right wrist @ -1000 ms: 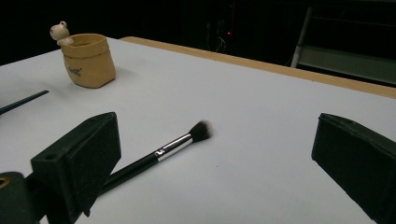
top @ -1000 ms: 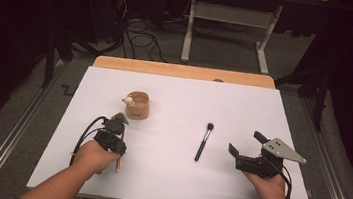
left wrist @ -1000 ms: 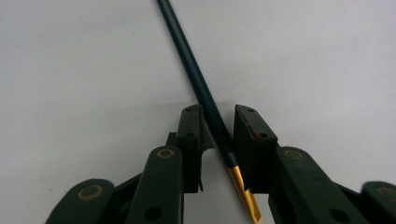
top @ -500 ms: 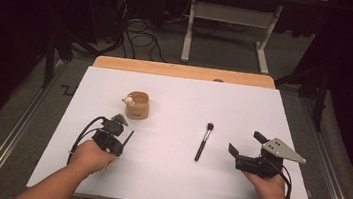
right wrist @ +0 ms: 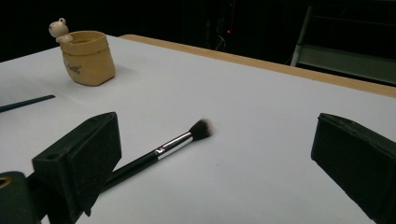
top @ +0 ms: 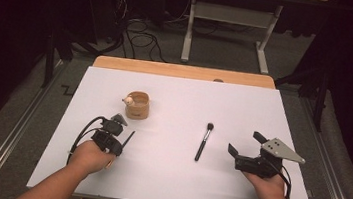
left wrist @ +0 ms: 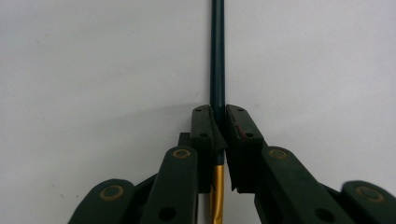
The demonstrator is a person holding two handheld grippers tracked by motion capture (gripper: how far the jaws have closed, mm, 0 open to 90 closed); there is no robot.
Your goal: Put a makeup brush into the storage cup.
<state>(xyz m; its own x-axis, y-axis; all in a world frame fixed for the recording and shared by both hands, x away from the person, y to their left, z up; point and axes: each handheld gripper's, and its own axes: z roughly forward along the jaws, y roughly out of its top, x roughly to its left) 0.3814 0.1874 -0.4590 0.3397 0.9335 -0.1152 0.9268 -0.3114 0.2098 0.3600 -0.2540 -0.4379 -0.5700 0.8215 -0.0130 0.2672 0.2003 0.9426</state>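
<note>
A: On the white table [top: 175, 180], going from big to small, what do you see?

B: The white table top with a wooden strip along its far edge. A hand at each near corner holds a gripper. Then a tan pot [top: 137, 105] with a small frog figure on its rim, left of the middle. Then a black makeup brush [top: 204, 142] right of the middle, bristles pointing away.

A: Any writing?

B: The pot has dark lettering on its side in the right gripper view, too small to read.

A: The left gripper [left wrist: 218, 135]?

B: Its jaws have just been closing. A second ago they stood a little apart; now they are clamped on a thin dark pencil-like stick [left wrist: 217, 56] with a gold section near its lower end. The stick lies on the table just near the pot, its tip pointing away past the jaws.

A: And the right gripper [top: 245, 146]?

B: Jaws wide apart, holding nothing, with the makeup brush lying just to their left. It looks the same as a second ago.

A: Anything hard to make out?

B: The stick's near end is cut off at the bottom of the left gripper view, and its far end at the top.
</note>
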